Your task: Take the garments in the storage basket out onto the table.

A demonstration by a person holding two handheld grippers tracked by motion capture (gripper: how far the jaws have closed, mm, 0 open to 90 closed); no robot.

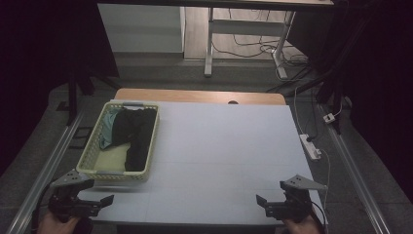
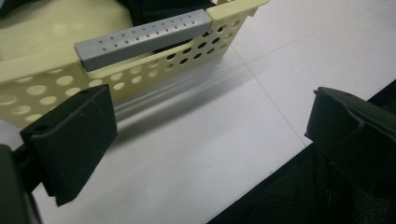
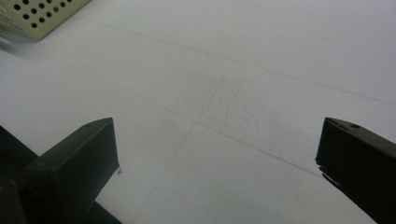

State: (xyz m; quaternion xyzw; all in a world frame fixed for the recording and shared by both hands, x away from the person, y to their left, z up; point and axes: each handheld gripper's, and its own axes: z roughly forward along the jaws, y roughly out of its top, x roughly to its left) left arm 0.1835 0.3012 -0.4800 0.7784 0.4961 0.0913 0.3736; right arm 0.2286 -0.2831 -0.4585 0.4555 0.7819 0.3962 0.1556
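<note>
A pale yellow perforated basket (image 1: pixel 151 146) with a grey handle (image 2: pixel 142 38), holding dark and teal clothing (image 1: pixel 134 131), is seen just ahead of the wide-open left gripper (image 1: pixel 100 201). The right gripper (image 1: pixel 263 202) is likewise spread wide, well apart from it. No writing can be read.

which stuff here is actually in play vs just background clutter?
Likely in play:
- pale yellow perforated plastic basket
- black garment and teal cloth in it
- left gripper, right gripper, both with jaws apart, at the white table's near edge

Lying about:
- white power strip on the floor
- cables beneath the far desk
</note>
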